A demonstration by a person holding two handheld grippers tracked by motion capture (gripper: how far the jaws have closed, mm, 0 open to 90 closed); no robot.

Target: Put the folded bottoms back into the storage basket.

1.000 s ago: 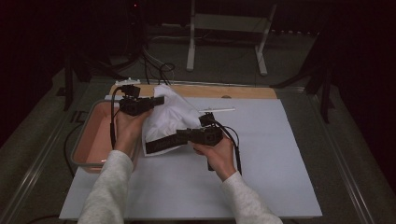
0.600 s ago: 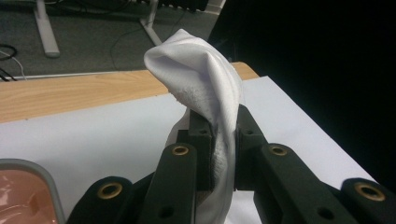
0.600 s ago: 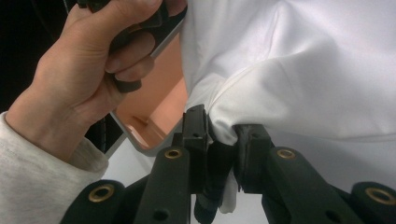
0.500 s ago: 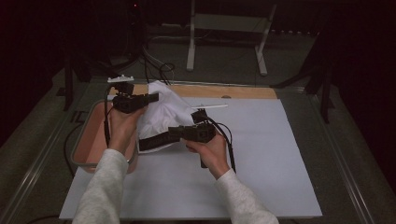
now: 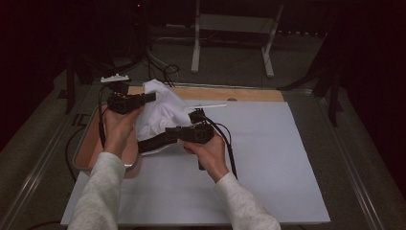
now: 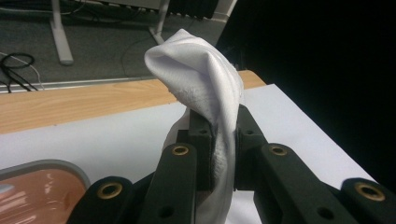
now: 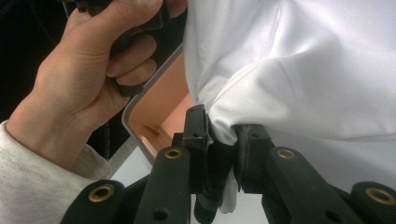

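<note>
A white cloth [image 5: 160, 112] hangs in the air between both grippers, above the left part of the table. My left gripper [image 5: 152, 97] is shut on the cloth's upper fold; in the left gripper view the cloth [image 6: 205, 79] bunches up out of my left gripper [image 6: 219, 135]. Lower and nearer, my right gripper [image 5: 143, 144] points left and is shut on a lower edge that has a dark band. In the right gripper view the cloth [image 7: 299, 70] spreads above my right gripper [image 7: 224, 135], with the left hand [image 7: 84, 79] beside it.
A pink tray [image 5: 91, 143] with a grey rim lies at the table's left, under the left hand. White sheet [image 5: 268, 158] covers the table; a wooden strip [image 5: 230, 93] runs along its far edge. Stand legs [image 5: 230, 43] and cables [image 5: 167, 72] lie on the floor beyond.
Both hands have lifted the cloth a little and carried it slightly left, towards the tray. The grips on the cloth are unchanged.
</note>
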